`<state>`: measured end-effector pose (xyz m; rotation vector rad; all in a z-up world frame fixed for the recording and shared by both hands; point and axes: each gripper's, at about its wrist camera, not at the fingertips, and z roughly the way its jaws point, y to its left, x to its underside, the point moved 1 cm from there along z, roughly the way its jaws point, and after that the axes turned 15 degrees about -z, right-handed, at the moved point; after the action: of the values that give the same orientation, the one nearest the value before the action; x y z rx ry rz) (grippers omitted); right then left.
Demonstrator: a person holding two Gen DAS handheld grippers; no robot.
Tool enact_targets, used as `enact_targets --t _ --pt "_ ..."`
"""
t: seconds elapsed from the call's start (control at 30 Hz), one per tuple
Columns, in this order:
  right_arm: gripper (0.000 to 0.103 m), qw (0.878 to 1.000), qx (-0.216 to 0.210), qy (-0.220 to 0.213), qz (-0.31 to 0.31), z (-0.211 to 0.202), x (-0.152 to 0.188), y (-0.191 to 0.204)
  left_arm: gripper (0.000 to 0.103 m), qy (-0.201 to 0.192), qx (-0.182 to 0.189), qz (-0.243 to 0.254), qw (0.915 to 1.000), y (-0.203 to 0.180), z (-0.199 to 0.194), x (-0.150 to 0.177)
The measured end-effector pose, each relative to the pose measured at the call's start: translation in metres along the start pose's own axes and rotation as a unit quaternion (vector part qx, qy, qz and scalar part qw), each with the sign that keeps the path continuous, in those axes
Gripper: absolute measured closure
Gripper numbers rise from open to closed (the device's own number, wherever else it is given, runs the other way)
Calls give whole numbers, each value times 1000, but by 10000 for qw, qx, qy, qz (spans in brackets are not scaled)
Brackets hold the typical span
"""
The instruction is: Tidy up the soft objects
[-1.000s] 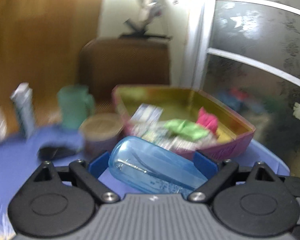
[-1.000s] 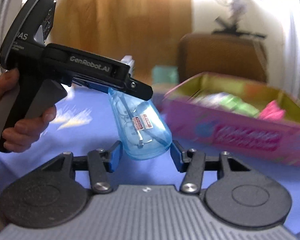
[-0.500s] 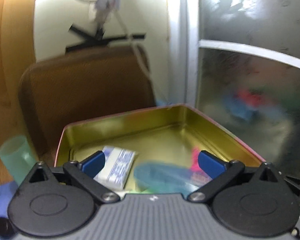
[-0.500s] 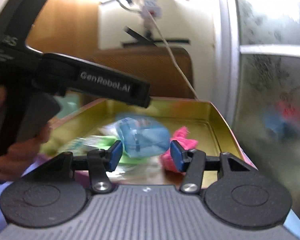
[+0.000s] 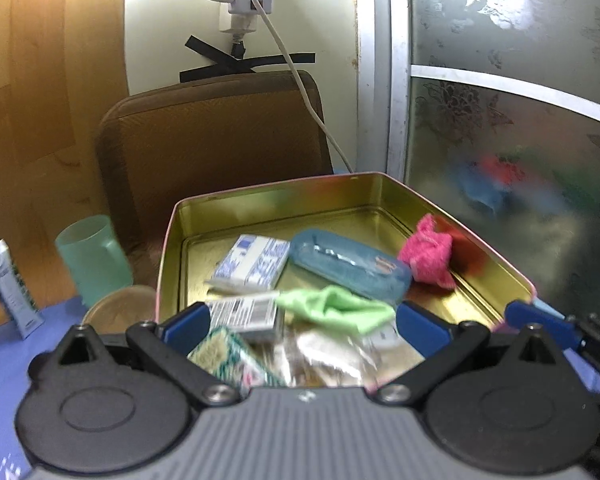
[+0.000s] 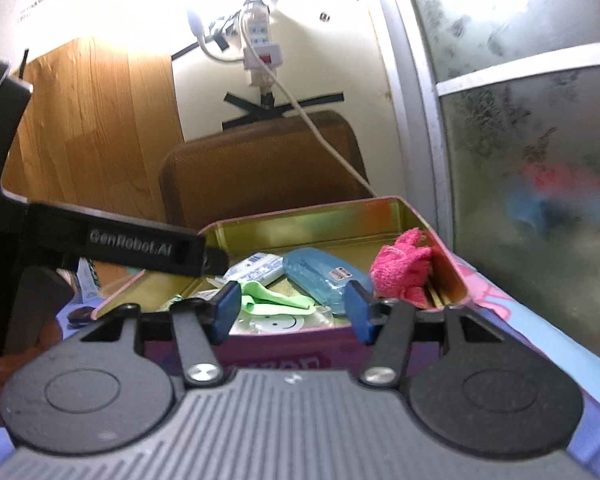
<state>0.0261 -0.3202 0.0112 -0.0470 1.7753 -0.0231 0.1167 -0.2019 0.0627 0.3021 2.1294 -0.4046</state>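
Note:
A clear blue case [image 5: 350, 270] lies free inside the gold tin box [image 5: 268, 200], between a white packet [image 5: 256, 264] and a pink cloth [image 5: 428, 256]. A green cloth [image 5: 336, 306] lies in front of it. My left gripper [image 5: 300, 326] is open and empty over the tin's near edge. In the right wrist view the blue case [image 6: 324, 282] and pink cloth [image 6: 400, 270] lie in the tin [image 6: 448, 268]. My right gripper [image 6: 294, 314] is open and empty just in front of the tin.
A green cup [image 5: 94, 260], a round lid [image 5: 120, 308] and a white tube [image 5: 8, 284] stand left of the tin on the blue tablecloth. A brown chair back [image 5: 212, 144] is behind. A frosted glass door [image 5: 512, 120] is on the right.
The blue case was held between both grippers a second ago. It now lies in the tin, and both grippers are open and drawn back from it.

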Motion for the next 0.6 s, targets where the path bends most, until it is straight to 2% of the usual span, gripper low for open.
enact_targets --t 0.27,0.6 --pt "43 9994 105 -57 315 -40 7 -1 0 145 -197 -109 9996 9 -40 34" --pt "42 9975 -144 -2 686 -61 11 8 0 262 -472 -208 9983 22 -68 64"
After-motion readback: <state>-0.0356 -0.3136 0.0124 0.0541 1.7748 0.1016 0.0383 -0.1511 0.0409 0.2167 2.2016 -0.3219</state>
